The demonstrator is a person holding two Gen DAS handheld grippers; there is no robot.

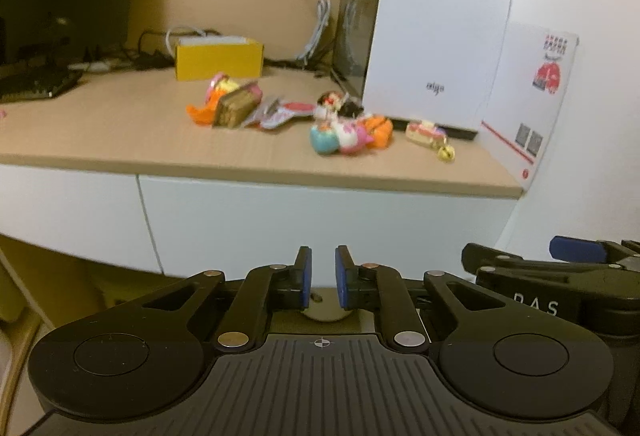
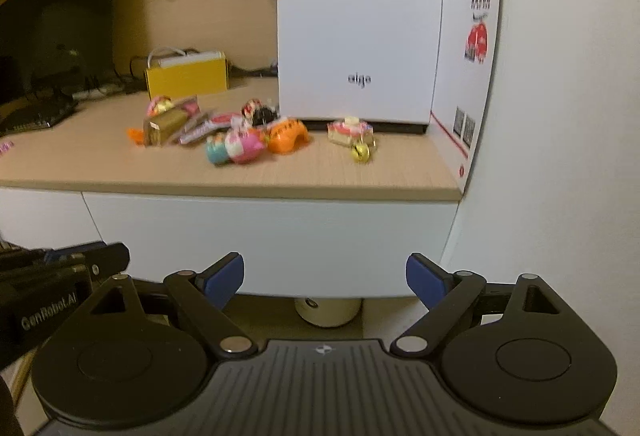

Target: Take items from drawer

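Two grippers face the closed white drawer (image 2: 272,244): left gripper (image 1: 323,276) nearly pinched together on nothing, right gripper (image 2: 325,278) spread wide. Toys (image 2: 240,140) lie on the desktop beside a white "aigo" box (image 2: 360,36).

We list two matte black plastic left gripper (image 1: 323,276) and right gripper (image 2: 325,278) units, each with blue rubber finger pads (image 2: 224,282), silver pivot rivets, round side discs, a ribbed grey deck bearing a crosshair mark, and white lettering on the housings.
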